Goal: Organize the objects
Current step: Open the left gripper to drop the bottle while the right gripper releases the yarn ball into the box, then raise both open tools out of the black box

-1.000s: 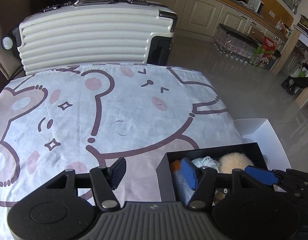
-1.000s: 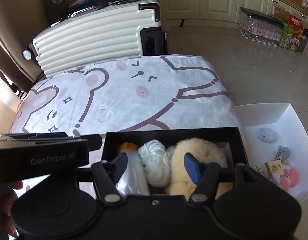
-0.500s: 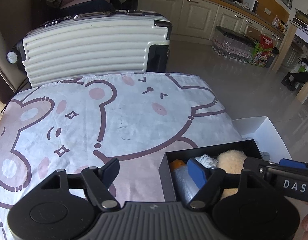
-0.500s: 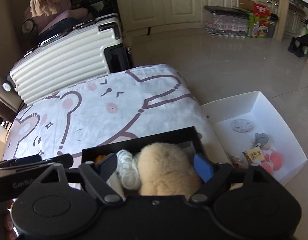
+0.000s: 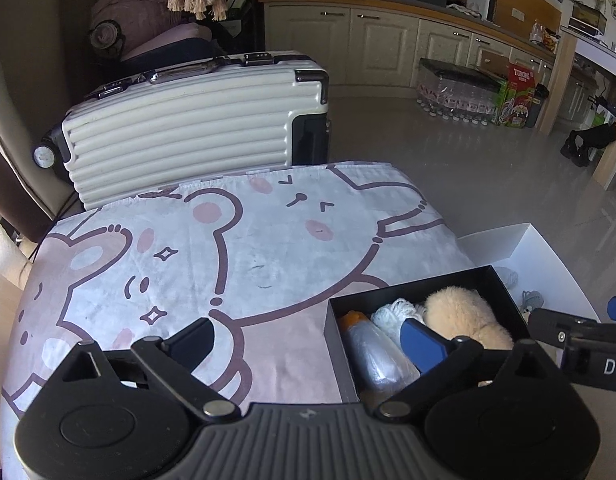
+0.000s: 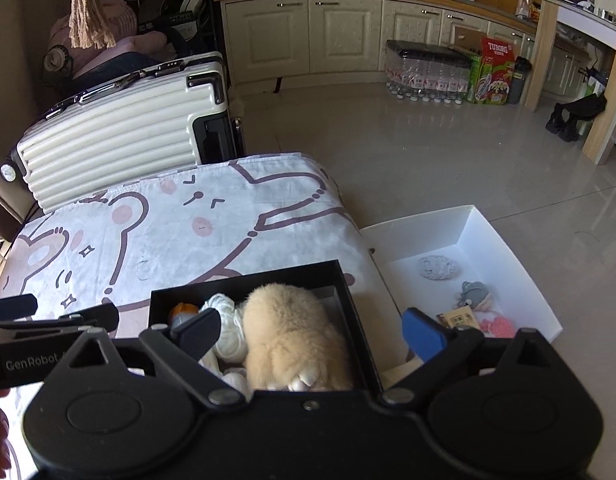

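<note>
Sitting at the tabletop's right edge, near corner: black box [image 6: 353,304], open-topped.
Box contents: fluffy tan toy [image 6: 296,336] on the right, white yarn ball [image 6: 228,320] in the middle, clear orange-capped bottle [image 5: 373,356] on the left.
Left tongs [image 5: 308,338]: spread wide, having just been opening, nothing between them (blue pad over the box).
Right tongs [image 6: 309,334]: spread wide, just opened too, pinching nothing.
Tabletop cover: bear-print cloth [image 5: 228,248].
Floor, right: white box [image 6: 507,264] with small trinkets.
Beyond far edge: cream suitcase [image 5: 196,128].

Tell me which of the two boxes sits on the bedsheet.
The black box, holding the fluffy toy; the white box sits on the floor beside it.
</note>
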Demonstrator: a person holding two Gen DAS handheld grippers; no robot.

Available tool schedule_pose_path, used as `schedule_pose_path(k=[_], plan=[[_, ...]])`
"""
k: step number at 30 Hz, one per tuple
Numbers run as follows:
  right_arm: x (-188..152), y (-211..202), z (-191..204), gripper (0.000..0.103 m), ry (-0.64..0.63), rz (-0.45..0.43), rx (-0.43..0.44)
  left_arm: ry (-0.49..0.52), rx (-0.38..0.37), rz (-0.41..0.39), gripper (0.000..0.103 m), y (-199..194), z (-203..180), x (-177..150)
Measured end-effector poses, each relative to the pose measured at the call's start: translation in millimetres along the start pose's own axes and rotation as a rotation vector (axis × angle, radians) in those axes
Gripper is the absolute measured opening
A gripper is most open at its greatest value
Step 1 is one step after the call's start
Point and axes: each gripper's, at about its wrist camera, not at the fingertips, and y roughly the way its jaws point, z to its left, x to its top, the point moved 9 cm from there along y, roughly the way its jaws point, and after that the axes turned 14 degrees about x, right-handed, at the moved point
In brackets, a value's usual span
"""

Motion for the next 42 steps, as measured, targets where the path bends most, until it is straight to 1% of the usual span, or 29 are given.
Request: schedule_pose_path(k=[2,6,8,13,17,23,28,42], plan=[[-3,-7,-3,0.099,-0.008,-0.004,-0.016,0.006,0.006,-0.004,0.102,-6,3,-3],[-6,-20,-10,0.100,-0.006,-0.010,-0.040,0.010,0.031,-0.001,0.103,-14,12,-12],[-8,-26,-12,0.103,0.001,-0.010,-0.033,0.005,0.040,0.003,0.103,-17,17,-14],[-14,-36,-12,0.103,0.000,-0.008,-0.036,-0.004,0.043,0.011,0.103,-26,27,-22],[-18,-35,-13,0.103,0.010,0.012,-0.037,0.001,0.051,0.023,0.103,-29,32,-28],[-27,-25,-12,0.103,0.018,0.067,-0.030,-0.038,0.065,0.051,0.103,-26,42,-31],[-28,-25,-10,0.103,0.011,0.072,-0.024,-0.036,0.066,0.066,0.103,-23,42,-33],[-27,-25,-9,0.103,-0.004,0.073,-0.021,-0.030,0.066,0.069,0.103,-22,39,-32]])
